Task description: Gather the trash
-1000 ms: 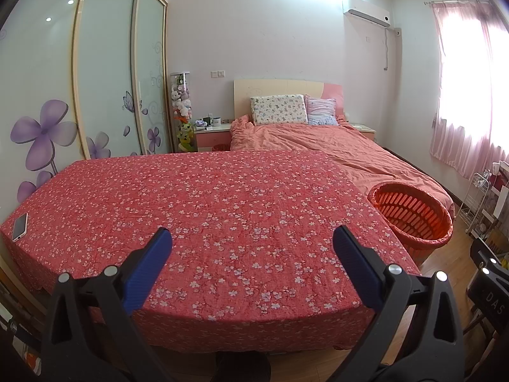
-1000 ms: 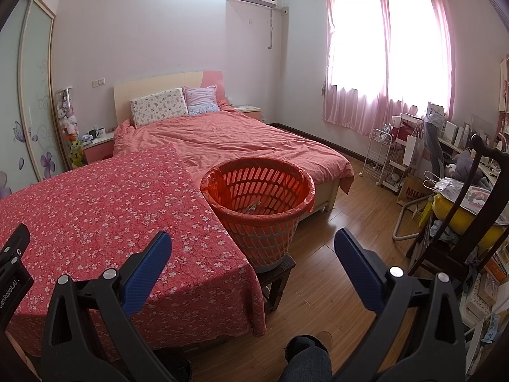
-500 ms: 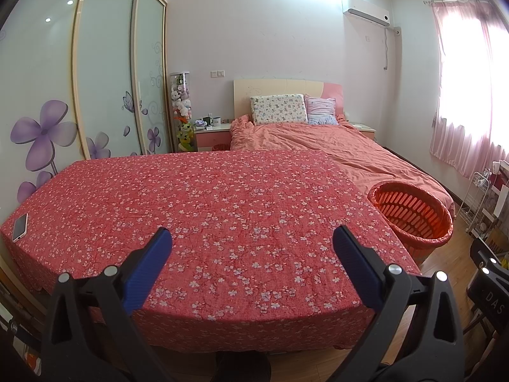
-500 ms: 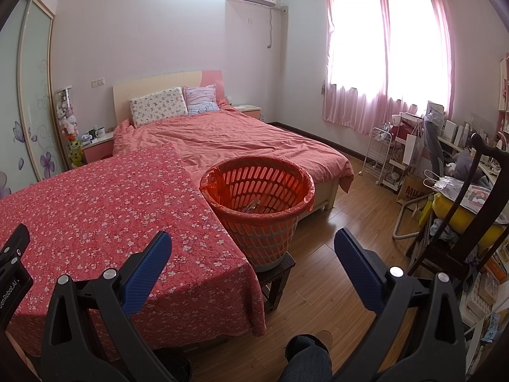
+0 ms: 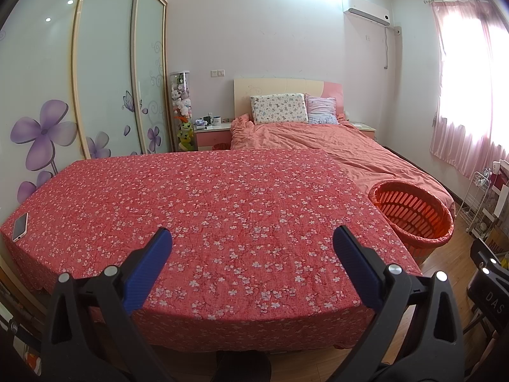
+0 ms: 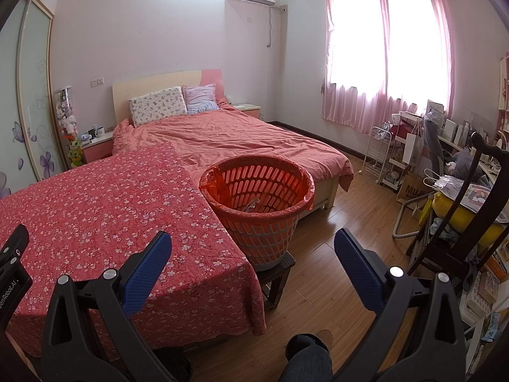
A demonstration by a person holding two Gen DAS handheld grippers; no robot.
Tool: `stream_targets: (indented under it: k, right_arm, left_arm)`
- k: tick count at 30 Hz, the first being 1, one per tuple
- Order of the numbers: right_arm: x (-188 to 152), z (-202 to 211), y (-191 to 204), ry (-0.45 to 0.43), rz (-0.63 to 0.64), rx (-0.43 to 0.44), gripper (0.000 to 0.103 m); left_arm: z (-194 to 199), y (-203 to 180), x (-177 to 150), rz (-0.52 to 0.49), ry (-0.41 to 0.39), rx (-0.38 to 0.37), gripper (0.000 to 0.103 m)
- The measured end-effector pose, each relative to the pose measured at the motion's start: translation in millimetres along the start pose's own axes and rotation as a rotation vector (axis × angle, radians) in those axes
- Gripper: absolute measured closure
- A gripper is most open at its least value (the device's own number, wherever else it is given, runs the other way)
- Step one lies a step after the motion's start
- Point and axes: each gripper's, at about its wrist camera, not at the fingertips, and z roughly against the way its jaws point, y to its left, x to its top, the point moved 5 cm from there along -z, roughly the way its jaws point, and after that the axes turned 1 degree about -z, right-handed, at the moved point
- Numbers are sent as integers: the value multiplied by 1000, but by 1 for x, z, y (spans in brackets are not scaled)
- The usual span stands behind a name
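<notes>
An orange slotted basket (image 6: 257, 187) lined with an orange bag stands on a small dark stool (image 6: 276, 273) at the right end of the table. It holds some pale trash (image 6: 253, 205). It also shows in the left wrist view (image 5: 413, 213). My left gripper (image 5: 253, 248) is open and empty above the near edge of the table with the red floral cloth (image 5: 206, 210). My right gripper (image 6: 253, 248) is open and empty, held near the table's right corner, short of the basket.
A phone (image 5: 19, 226) lies at the table's left edge. A bed (image 6: 241, 143) stands behind the table and basket. A wardrobe (image 5: 95, 73) lines the left wall. A dark chair (image 6: 467, 222), a white rack (image 6: 380, 156) and clutter fill the right side. My shoe (image 6: 307, 343) is on the wood floor.
Both views have shifted only very slightly. The grippers stay open and nothing has been picked up or moved.
</notes>
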Motion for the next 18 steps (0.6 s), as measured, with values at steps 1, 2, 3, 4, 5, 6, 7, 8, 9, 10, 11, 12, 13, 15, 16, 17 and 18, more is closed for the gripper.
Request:
stream_targets:
  k: [1, 2, 3, 4, 5, 6, 7, 8, 9, 10, 11, 12, 13, 15, 16, 17, 18]
  right_arm:
    - [0, 0, 0, 1, 0, 0, 2]
    - [0, 0, 0, 0, 0, 0, 2]
    - [0, 0, 0, 0, 0, 0, 2]
    - [0, 0, 0, 0, 0, 0, 2]
    - [0, 0, 0, 0, 0, 0, 2]
    - [0, 0, 0, 0, 0, 0, 2]
    - [0, 0, 0, 1, 0, -1, 2]
    - [0, 0, 0, 1, 0, -1, 2]
    - [0, 0, 0, 0, 0, 0, 2]
    - [0, 0, 0, 0, 0, -1, 2]
    - [0, 0, 0, 0, 0, 0, 2]
    - [0, 0, 0, 1, 0, 0, 2]
    - [0, 0, 0, 0, 0, 0, 2]
    - [1, 0, 0, 0, 0, 0, 2]
    - [0, 0, 0, 0, 0, 0, 2]
    - [1, 0, 0, 0, 0, -1, 2]
    - [1, 0, 0, 0, 0, -1, 2]
  left_arm:
    - [0, 0, 0, 0, 0, 0, 4]
    - [0, 0, 0, 0, 0, -1, 4]
    - [0, 0, 0, 0, 0, -1, 4]
    - [0, 0, 0, -1, 1, 0, 4]
    - [0, 0, 0, -1, 0, 0, 4]
    - [0, 0, 0, -1, 0, 0, 4]
    - [0, 1, 0, 0, 0, 0, 4]
    - [0, 1, 0, 0, 0, 0, 4]
    - [0, 1, 0, 0, 0, 0, 4]
    - [0, 1, 0, 0, 0, 0, 4]
    - [0, 1, 0, -1, 0, 0, 4]
    - [0, 1, 1, 0, 0, 1, 4]
    - [0, 1, 0, 0, -1, 1, 4]
    - [0, 1, -1, 0, -1, 2, 4]
    - [0, 1, 0, 0, -1, 1, 4]
    - [0, 1, 0, -1, 0, 0, 4]
    - [0, 1, 0, -1, 0, 1, 4]
